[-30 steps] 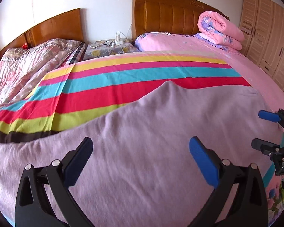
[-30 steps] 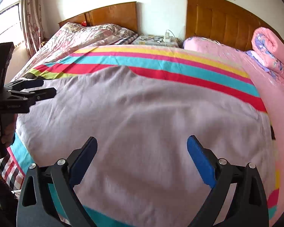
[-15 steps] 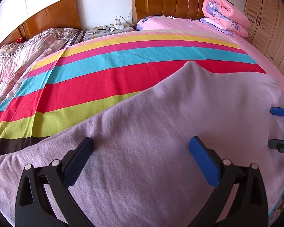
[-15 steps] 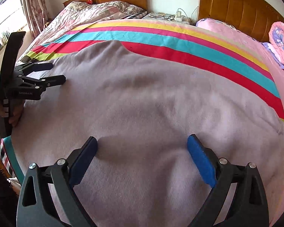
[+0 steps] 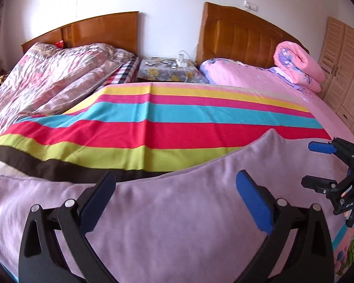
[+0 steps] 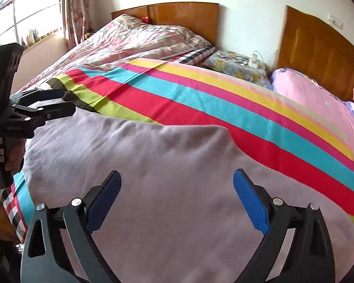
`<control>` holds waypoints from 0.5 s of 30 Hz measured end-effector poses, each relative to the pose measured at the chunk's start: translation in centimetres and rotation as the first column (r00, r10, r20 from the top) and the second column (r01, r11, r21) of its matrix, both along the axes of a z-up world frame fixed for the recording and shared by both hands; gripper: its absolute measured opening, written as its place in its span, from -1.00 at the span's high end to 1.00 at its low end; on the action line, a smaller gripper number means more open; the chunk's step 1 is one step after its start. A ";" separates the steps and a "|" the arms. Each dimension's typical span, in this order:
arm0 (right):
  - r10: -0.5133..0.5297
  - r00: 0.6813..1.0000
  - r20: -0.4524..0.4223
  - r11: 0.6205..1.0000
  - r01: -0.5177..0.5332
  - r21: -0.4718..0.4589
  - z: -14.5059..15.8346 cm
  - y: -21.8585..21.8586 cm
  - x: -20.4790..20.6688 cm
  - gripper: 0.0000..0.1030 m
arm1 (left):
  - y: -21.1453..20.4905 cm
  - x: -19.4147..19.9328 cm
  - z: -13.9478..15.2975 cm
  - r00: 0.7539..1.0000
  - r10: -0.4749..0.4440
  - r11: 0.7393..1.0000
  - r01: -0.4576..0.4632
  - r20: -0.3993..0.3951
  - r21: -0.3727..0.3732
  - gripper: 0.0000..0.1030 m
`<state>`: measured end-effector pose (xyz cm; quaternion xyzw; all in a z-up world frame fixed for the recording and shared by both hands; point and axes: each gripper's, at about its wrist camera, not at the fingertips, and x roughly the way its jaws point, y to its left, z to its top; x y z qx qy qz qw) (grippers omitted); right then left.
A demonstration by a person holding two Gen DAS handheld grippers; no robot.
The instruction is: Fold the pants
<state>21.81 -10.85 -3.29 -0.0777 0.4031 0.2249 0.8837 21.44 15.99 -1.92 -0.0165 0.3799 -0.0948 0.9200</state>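
Under and between the fingers of both tongs lies plain pale lilac cloth, the pants [image 5: 177, 224], without any print. Beyond the fingertips a striped sheet [image 5: 177, 127] runs in bands: dark brown nearest, then lime green, red, turquoise, hot pink and yellow. Each tong is black with blue pads [image 5: 252, 198]. Far ahead and to the left of the left tong, a quilt [image 5: 49, 75] shows a pink, grey and white floral pattern, with a red, white and dark check at its edge. Ahead to the right, a rolled blanket [image 5: 297, 68] is pink with lilac flowers, on a plain pink sheet [image 5: 252, 80]. Both headboards [image 5: 243, 37] are orange-brown wood.
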 end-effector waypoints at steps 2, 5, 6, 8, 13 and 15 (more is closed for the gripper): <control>0.088 0.994 -0.068 0.991 -0.081 0.103 -0.9 3.4 1.8 -0.79 | 3.9 0.1 -0.8 0.994 0.098 0.995 -0.097 -0.046 0.019 -0.97; 0.186 0.975 -0.126 0.973 -0.165 0.159 -2.2 9.3 3.5 -0.79 | 8.1 0.7 -2.0 0.974 0.202 0.979 -0.198 -0.101 0.043 -0.97; 0.224 0.966 -0.128 0.967 -0.203 0.156 -2.3 11.4 3.4 -0.79 | 9.3 1.1 -2.6 0.962 0.246 0.969 -0.240 -0.119 0.067 -0.97; 0.306 0.943 -0.131 0.944 -0.284 0.167 -2.5 14.9 3.3 -0.79 | 11.2 1.5 -3.5 0.936 0.323 0.946 -0.314 -0.142 0.087 -0.97; 0.323 0.936 -0.142 0.946 -0.316 0.067 -3.8 18.4 4.5 -0.79 | 11.4 2.0 -4.6 0.927 0.348 0.932 -0.325 -0.142 0.158 -0.97; 0.243 0.961 -0.133 0.969 -0.234 0.084 -3.6 17.1 5.6 -0.78 | 11.2 2.4 -4.8 0.924 0.356 0.926 -0.329 -0.137 0.188 -0.97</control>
